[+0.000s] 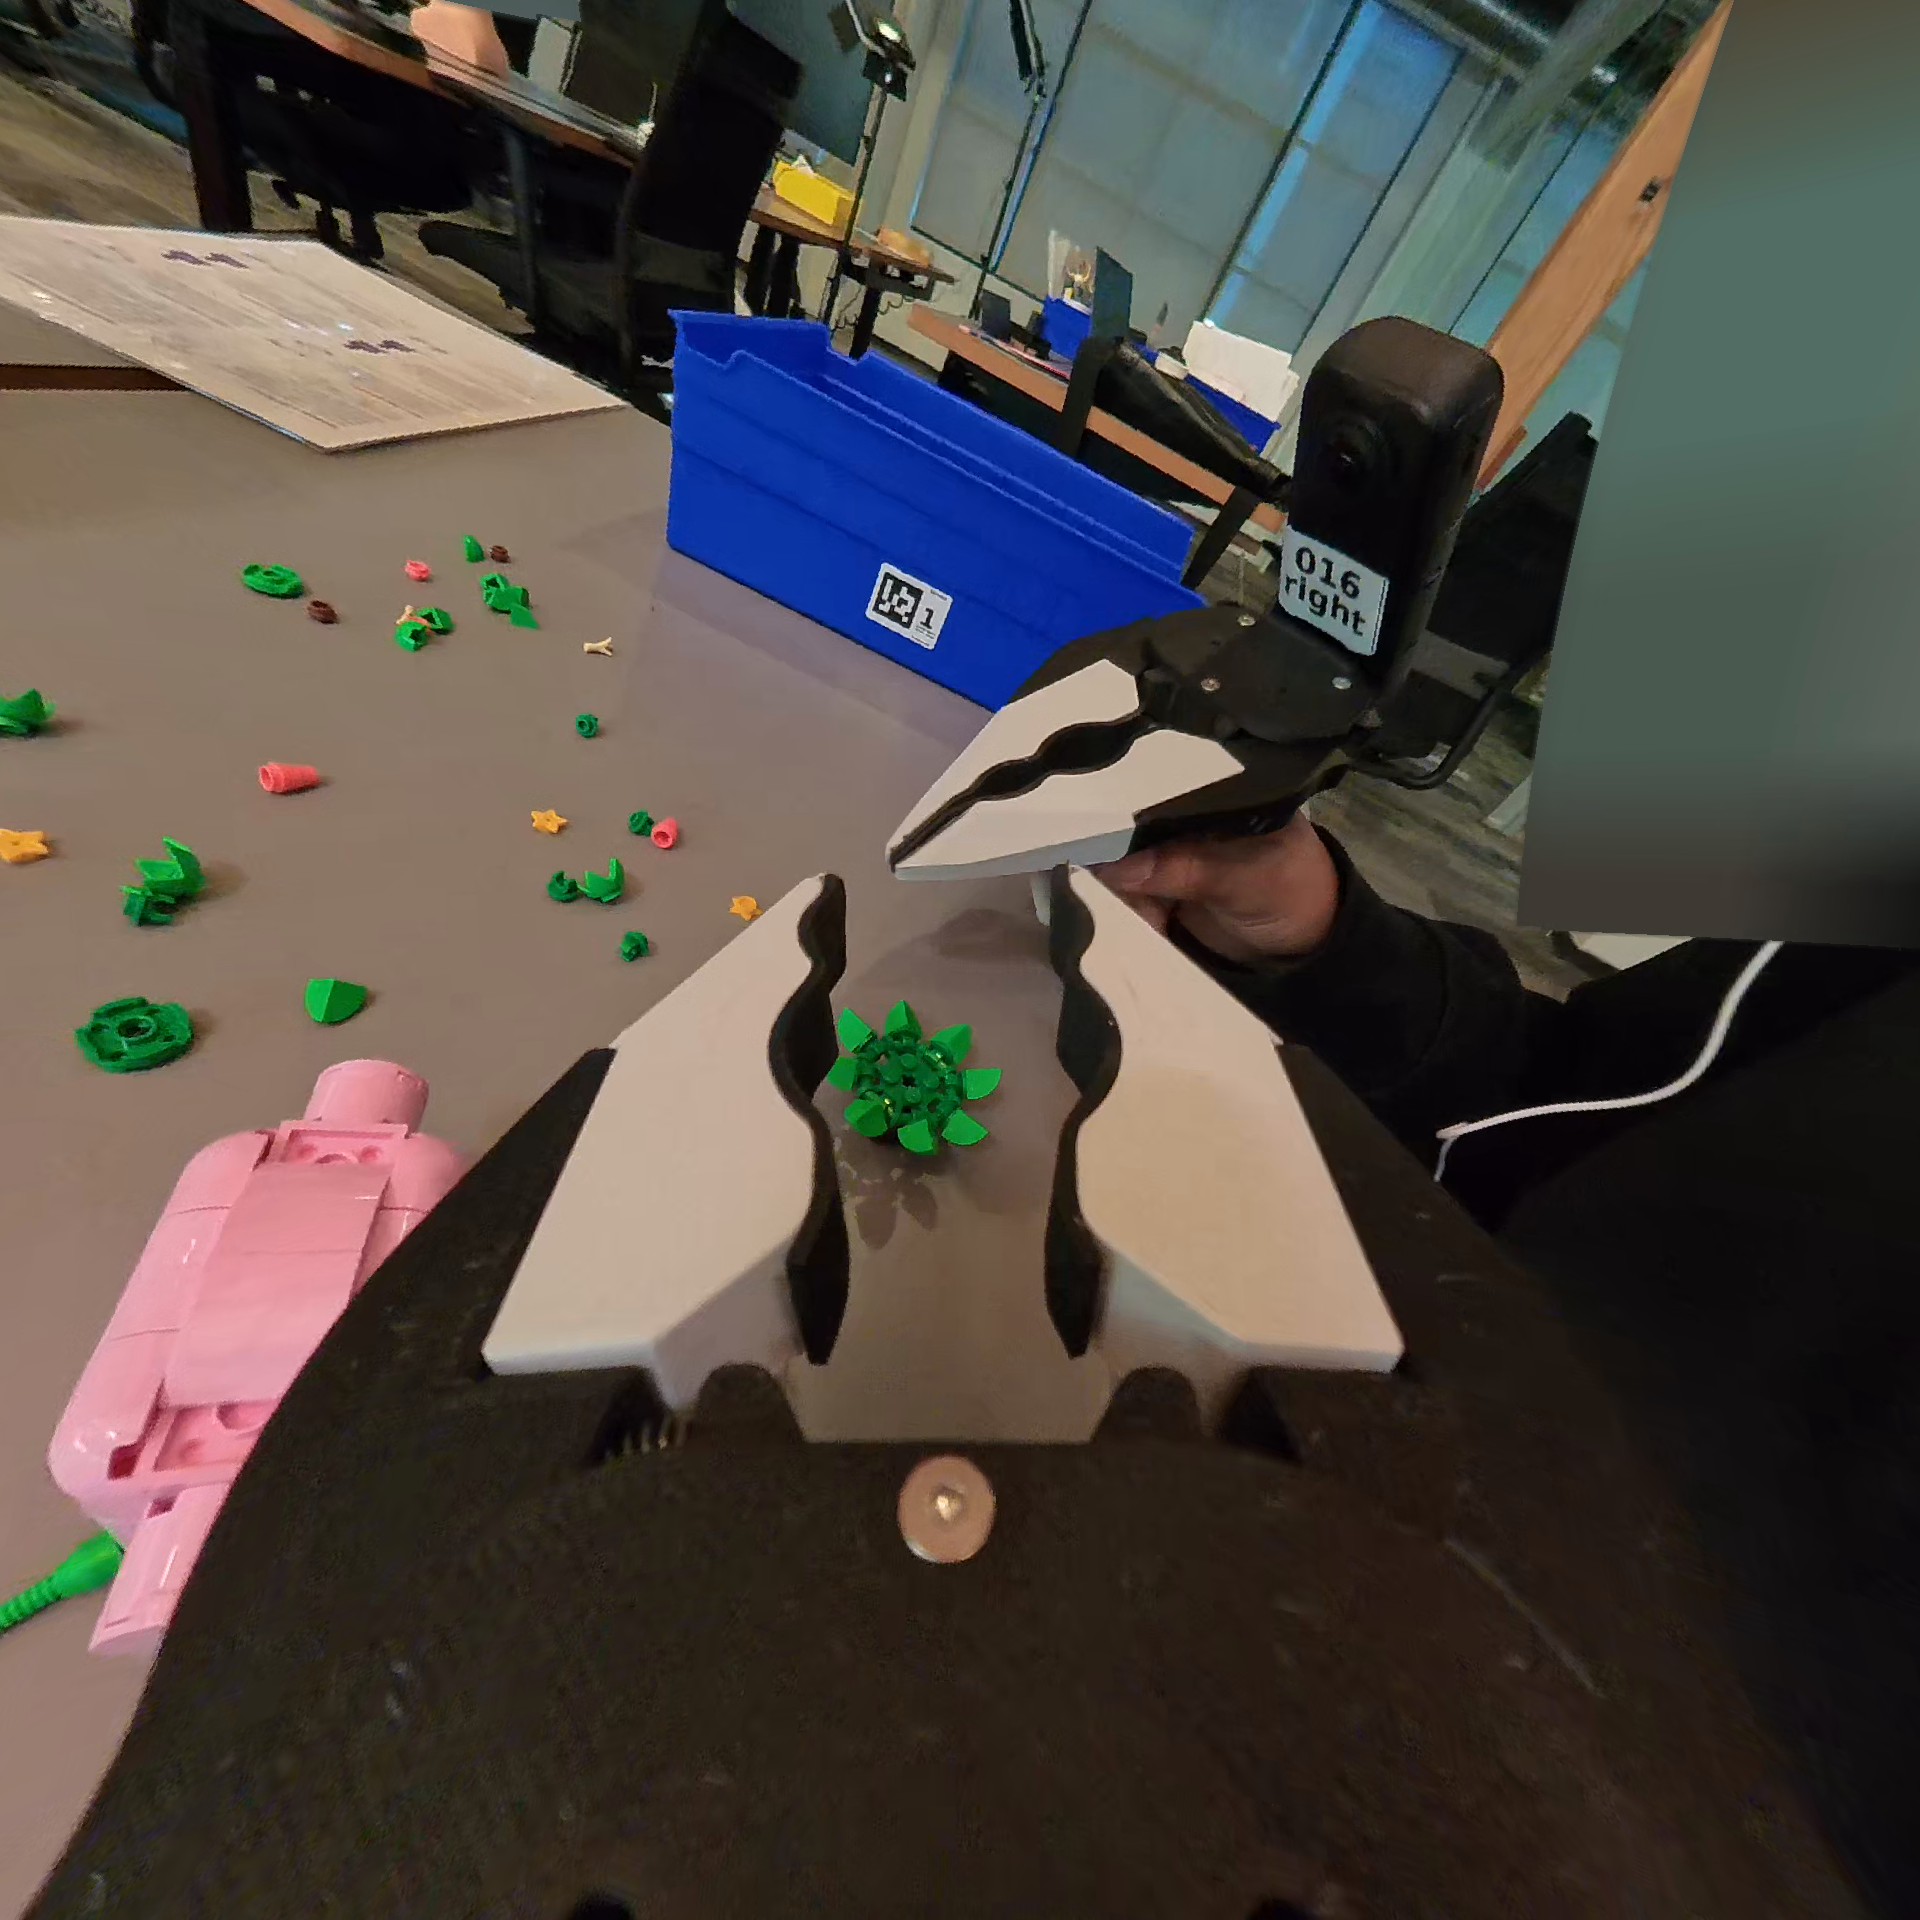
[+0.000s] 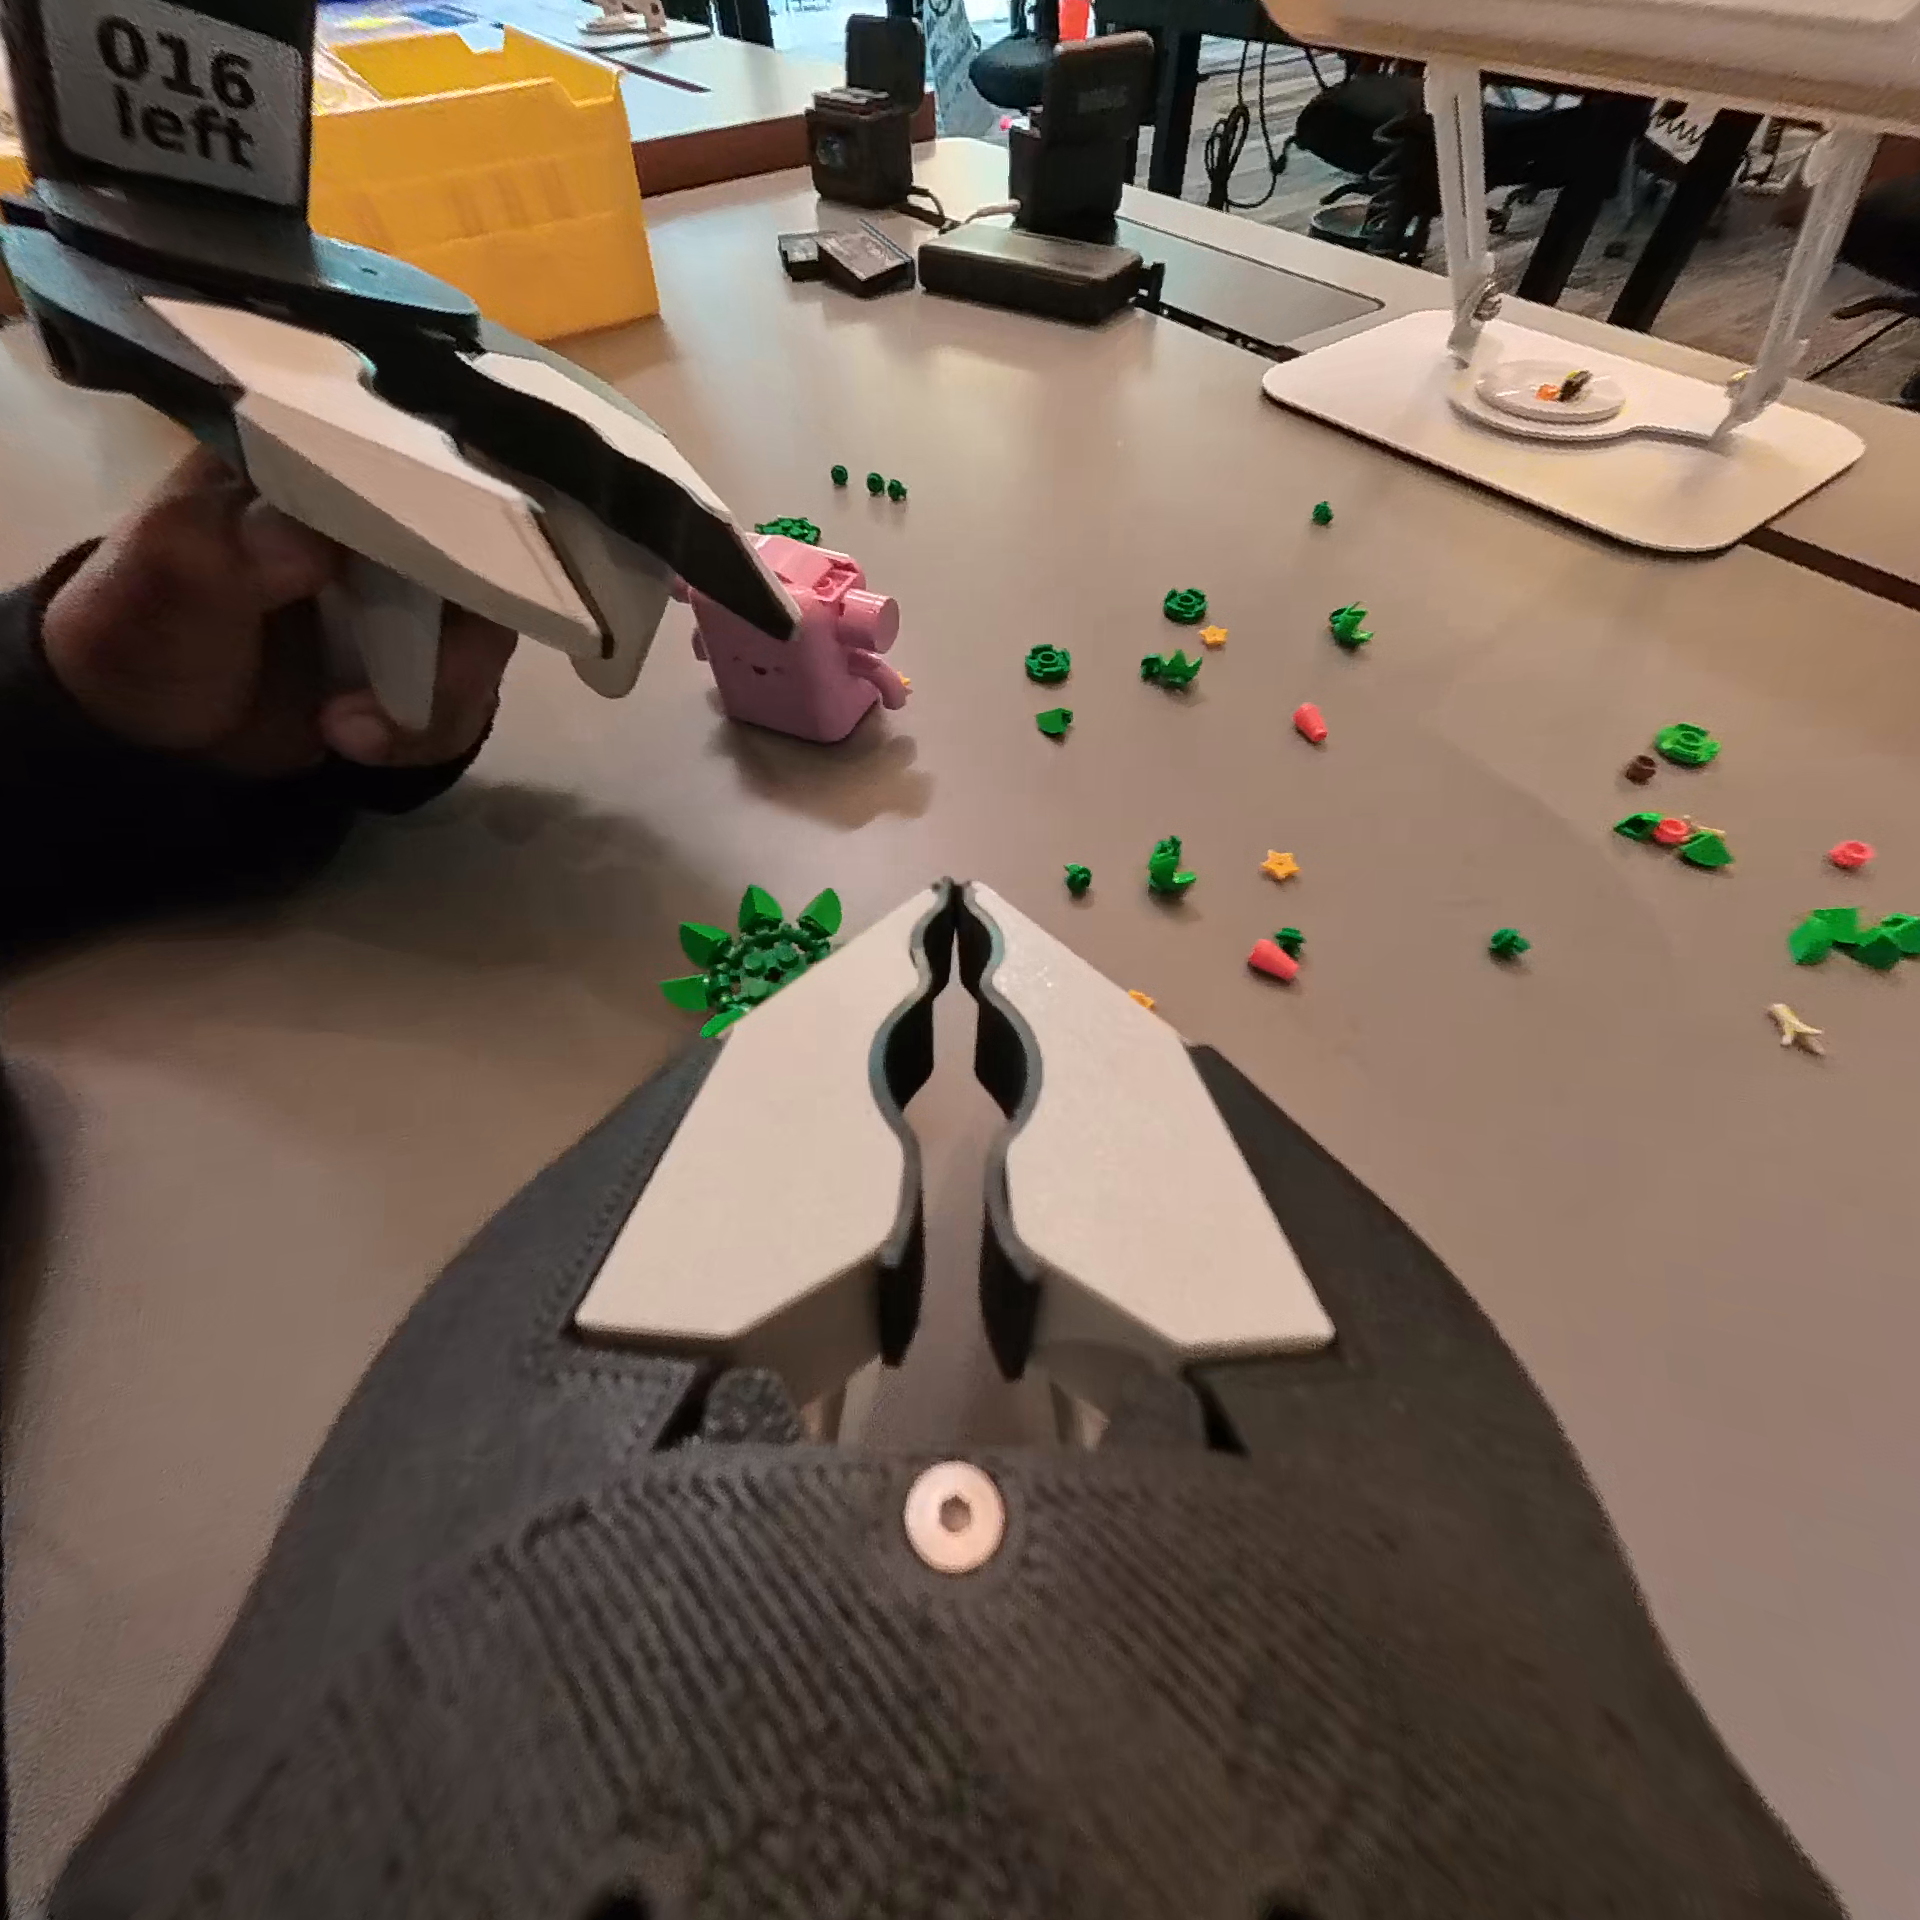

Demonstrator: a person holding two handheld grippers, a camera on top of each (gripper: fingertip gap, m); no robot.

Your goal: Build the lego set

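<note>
A green leafy rosette [image 1: 909,1075] lies on the grey table [image 1: 416,727]. In the left wrist view it shows between the spread fingers of my left gripper [image 1: 945,883], which is open and held above it without touching. My right gripper [image 2: 956,888] is shut with nothing visible between its tips, just right of the rosette [image 2: 753,961]. It also shows in the left wrist view [image 1: 899,857], beyond my left fingertips. A pink brick build [image 1: 260,1299] lies on its side at the left; in the right wrist view [image 2: 821,655] it sits behind my left gripper [image 2: 696,644].
Several loose green, coral, yellow and brown pieces [image 2: 1169,868] are scattered over the table. A blue bin [image 1: 883,499] and an instruction sheet [image 1: 260,322] stand at the far side. A yellow bin [image 2: 468,187], black devices [image 2: 1029,270] and a white stand [image 2: 1558,436] are beyond. My hands' fingertips stand some 6 cm from each other.
</note>
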